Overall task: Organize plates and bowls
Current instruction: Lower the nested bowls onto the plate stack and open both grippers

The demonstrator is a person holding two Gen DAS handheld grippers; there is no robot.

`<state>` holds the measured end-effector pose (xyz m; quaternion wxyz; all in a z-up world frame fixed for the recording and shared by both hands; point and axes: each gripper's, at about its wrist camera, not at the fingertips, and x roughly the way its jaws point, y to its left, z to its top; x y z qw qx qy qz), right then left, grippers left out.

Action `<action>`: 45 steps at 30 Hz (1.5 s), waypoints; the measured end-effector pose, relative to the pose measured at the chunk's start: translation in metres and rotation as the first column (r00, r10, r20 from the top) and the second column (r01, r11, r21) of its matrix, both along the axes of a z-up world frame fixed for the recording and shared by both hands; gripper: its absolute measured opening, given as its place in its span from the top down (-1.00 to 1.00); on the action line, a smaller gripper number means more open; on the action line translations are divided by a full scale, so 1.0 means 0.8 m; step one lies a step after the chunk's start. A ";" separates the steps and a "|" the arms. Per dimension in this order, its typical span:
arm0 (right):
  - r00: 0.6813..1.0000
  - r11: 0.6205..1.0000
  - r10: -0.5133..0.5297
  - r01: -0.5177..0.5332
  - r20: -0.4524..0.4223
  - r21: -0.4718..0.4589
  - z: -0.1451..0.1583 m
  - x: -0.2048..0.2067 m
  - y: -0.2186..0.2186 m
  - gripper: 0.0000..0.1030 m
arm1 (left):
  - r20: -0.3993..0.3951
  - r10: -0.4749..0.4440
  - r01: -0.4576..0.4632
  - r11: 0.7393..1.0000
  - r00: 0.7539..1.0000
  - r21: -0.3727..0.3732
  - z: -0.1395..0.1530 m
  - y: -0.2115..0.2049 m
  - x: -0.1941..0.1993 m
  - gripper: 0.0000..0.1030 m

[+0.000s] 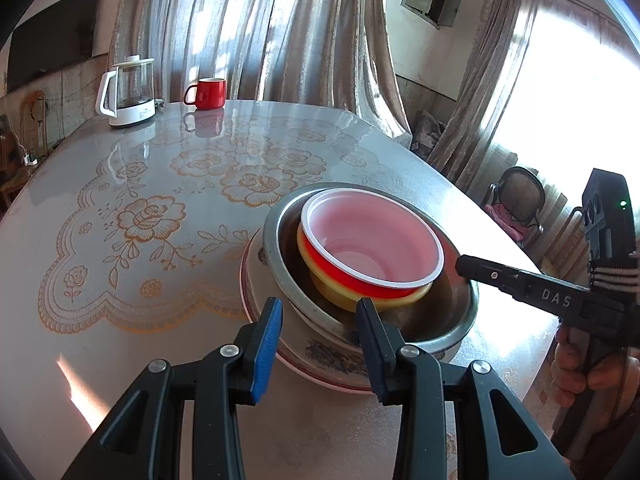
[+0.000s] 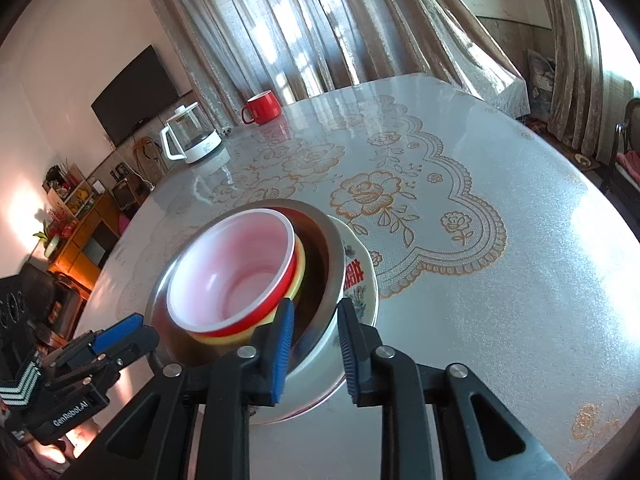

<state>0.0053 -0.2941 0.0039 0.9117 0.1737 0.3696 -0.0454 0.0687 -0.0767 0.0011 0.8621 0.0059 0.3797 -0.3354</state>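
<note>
Nesting inside a steel bowl (image 1: pixel 448 312) on a floral plate (image 1: pixel 320 364), the red bowl (image 1: pixel 372 248) sits in a yellow bowl (image 1: pixel 340 296) near the tabletop (image 1: pixel 160 272) edge. Both the left claw (image 1: pixel 320 344) and the right claw (image 2: pixel 314 344) gape apart, straddling the steel rim. A kettle (image 1: pixel 128 92) and red mug (image 1: pixel 208 94) stand well apart.

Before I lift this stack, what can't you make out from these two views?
- Yellow bowl: only a band shows in both views; the red bowl nested inside hides the rest.
- Metal bowl floor: covered by both bowls.
- Patterned plate: mostly under the metal bowl; whether anything lies beneath is hidden.
- Left gripper and right gripper: both open, astride the metal rim; contact unclear.
- Red mug contents: too far away.
</note>
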 end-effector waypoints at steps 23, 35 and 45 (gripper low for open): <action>1.000 1.000 -0.003 0.003 -0.012 -0.026 -0.001 -0.001 0.006 0.61 | 0.028 -0.011 0.010 1.000 1.000 0.008 0.003 -0.005 -0.015 0.27; 1.000 0.999 -0.006 0.005 -0.012 -0.046 0.000 -0.004 0.013 0.59 | 0.016 0.016 -0.016 1.000 1.000 -0.003 0.003 0.001 -0.019 0.27; 1.000 0.999 -0.003 0.003 -0.009 -0.038 -0.001 -0.005 0.015 0.57 | 0.017 0.045 -0.045 0.999 0.999 0.008 0.004 0.004 -0.022 0.26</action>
